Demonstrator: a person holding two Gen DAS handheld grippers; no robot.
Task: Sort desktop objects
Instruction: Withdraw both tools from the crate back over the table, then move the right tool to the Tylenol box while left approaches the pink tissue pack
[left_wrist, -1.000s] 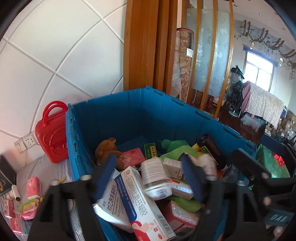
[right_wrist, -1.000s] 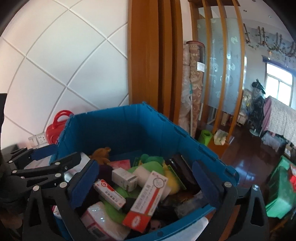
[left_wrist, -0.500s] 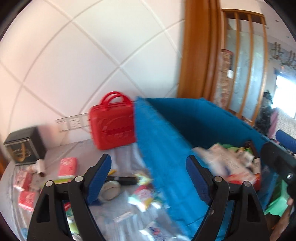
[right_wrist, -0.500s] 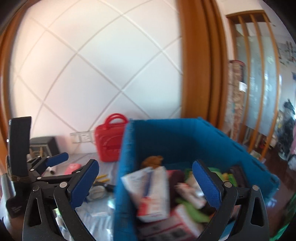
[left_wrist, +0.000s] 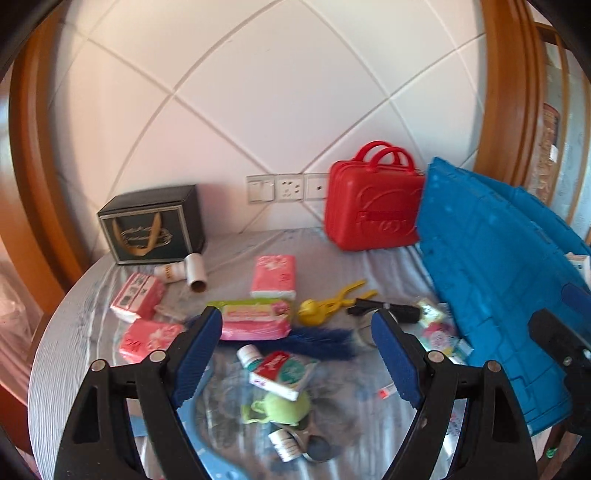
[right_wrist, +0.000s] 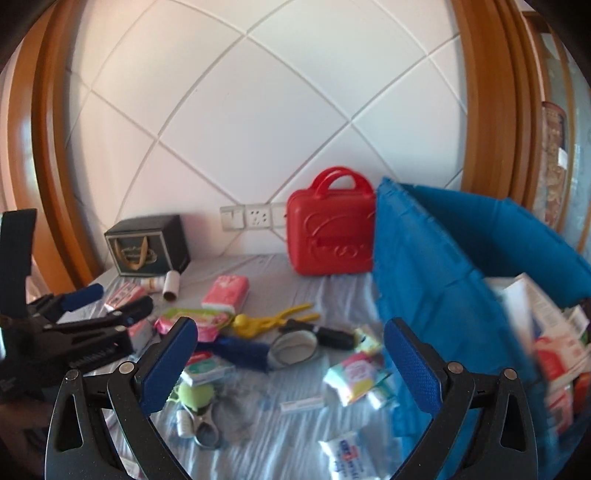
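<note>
My left gripper (left_wrist: 297, 354) is open and empty above a cluttered grey table (left_wrist: 66, 332). Under it lie a red-and-green box (left_wrist: 282, 373), a green ball toy (left_wrist: 284, 406) and a blue brush (left_wrist: 321, 341). Farther off lie pink tissue packs (left_wrist: 273, 276), a pink wipes pack (left_wrist: 255, 319) and a yellow clip toy (left_wrist: 332, 301). My right gripper (right_wrist: 290, 363) is open and empty over the same table. A blue crate (right_wrist: 436, 295) full of boxes stands at the right; it also shows in the left wrist view (left_wrist: 487, 280).
A red case (left_wrist: 373, 208) stands against the tiled wall beside the crate. A dark gift box (left_wrist: 151, 229) stands at the back left with a paper roll (left_wrist: 195, 273) in front. The left gripper (right_wrist: 74, 325) shows at the left of the right wrist view.
Both grippers have swung left, away from the blue crate's inside, and now look over the cluttered table. Both stay open and empty.
</note>
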